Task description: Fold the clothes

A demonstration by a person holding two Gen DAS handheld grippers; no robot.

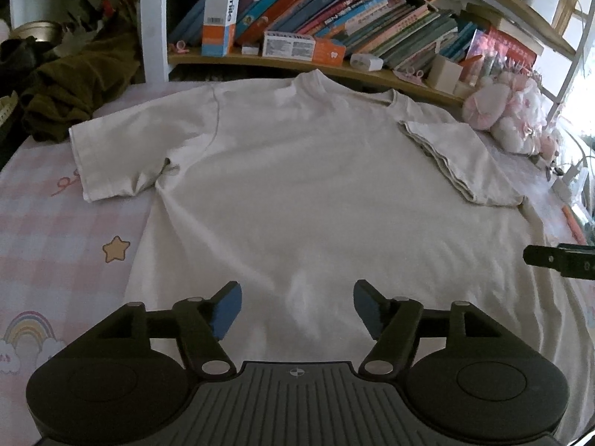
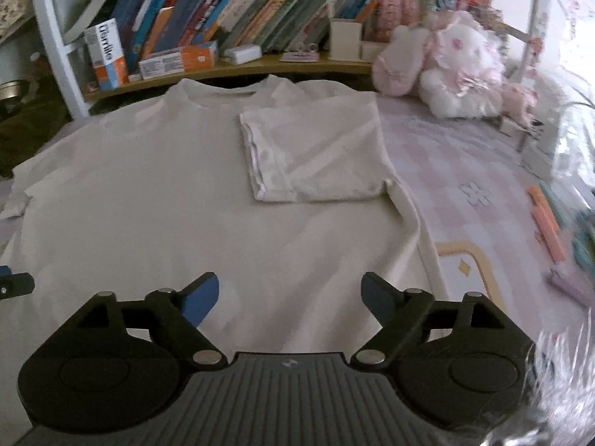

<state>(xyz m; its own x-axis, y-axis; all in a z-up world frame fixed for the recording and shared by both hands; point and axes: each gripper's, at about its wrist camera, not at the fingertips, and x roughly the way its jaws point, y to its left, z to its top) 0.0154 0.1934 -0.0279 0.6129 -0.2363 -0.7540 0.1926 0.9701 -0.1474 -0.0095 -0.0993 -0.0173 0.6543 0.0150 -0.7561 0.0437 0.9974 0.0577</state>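
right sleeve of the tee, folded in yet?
Folded. The right sleeve lies flat across the shirt chest; the left sleeve is spread out.

both grippers hang side by side with jaws spread wide, nothing held: left gripper [image 1: 297, 306] and right gripper [image 2: 290, 297], blue pads [image 1: 227, 310] facing inward.

A child's bedroom: pastel bedsheet [image 1: 55, 230], plush toy [image 2: 453, 70], bookshelf [image 1: 334, 3].

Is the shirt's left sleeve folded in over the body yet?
No, the left sleeve lies spread flat on the bed; only the right sleeve is folded in.
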